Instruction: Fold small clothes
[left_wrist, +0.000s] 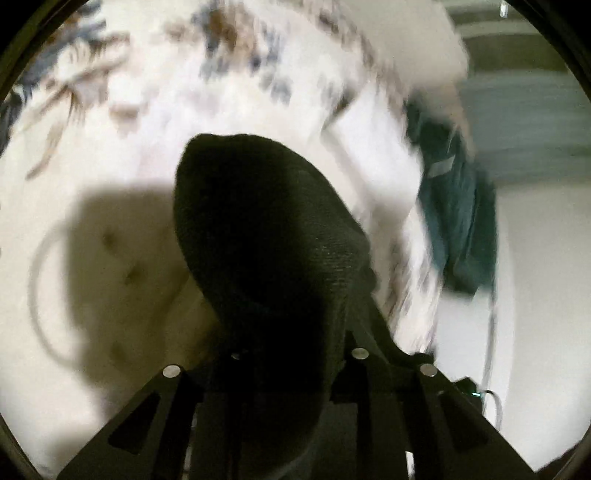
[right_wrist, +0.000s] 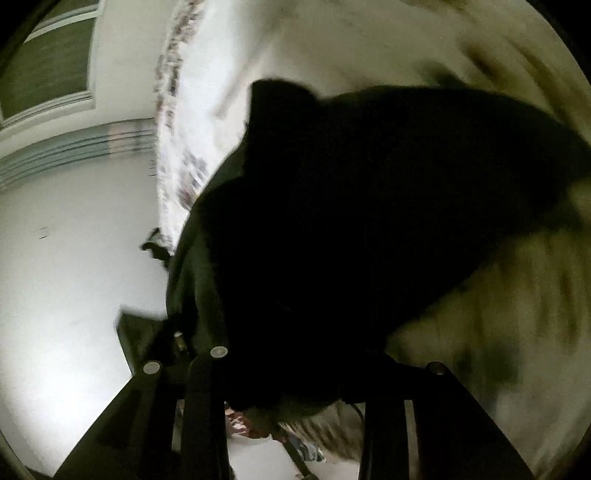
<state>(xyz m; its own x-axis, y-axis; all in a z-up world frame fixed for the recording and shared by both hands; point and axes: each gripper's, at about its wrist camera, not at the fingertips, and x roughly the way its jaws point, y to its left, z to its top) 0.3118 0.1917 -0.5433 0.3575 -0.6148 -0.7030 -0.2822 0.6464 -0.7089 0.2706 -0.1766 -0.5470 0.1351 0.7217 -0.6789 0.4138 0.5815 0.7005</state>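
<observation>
The left hand-held gripper (left_wrist: 280, 369) is grasping a black knitted garment (left_wrist: 258, 236), most likely a sock. The cloth is rising straight out from between the two dark fingers and is ending in a rounded tip above them, so in the left wrist view it is covering the middle of the picture. The fingertips themselves are lying hidden under the knit; only the finger frames and their round silver bolts are showing below the garment. The garment is casting a broad shadow to its left on a white bedspread (left_wrist: 110, 184) with a blurred blue and brown leaf print. To the right of the garment, at the bedspread's edge, a teal cloth (left_wrist: 458, 206) is hanging down, and beyond it a pale floor is showing.

In the right wrist view, the right hand-held gripper (right_wrist: 295, 373) is clenching the same kind of black cloth (right_wrist: 369, 221). The fabric is spreading up and to the right from the fingers as a wide dark mass, filling most of the frame and hiding the fingertips. Whether this is the other end of the same piece cannot be told. To the left of the cloth, the printed edge of the bedspread (right_wrist: 177, 129) is running upward, strongly blurred, with a pale floor beside it.
</observation>
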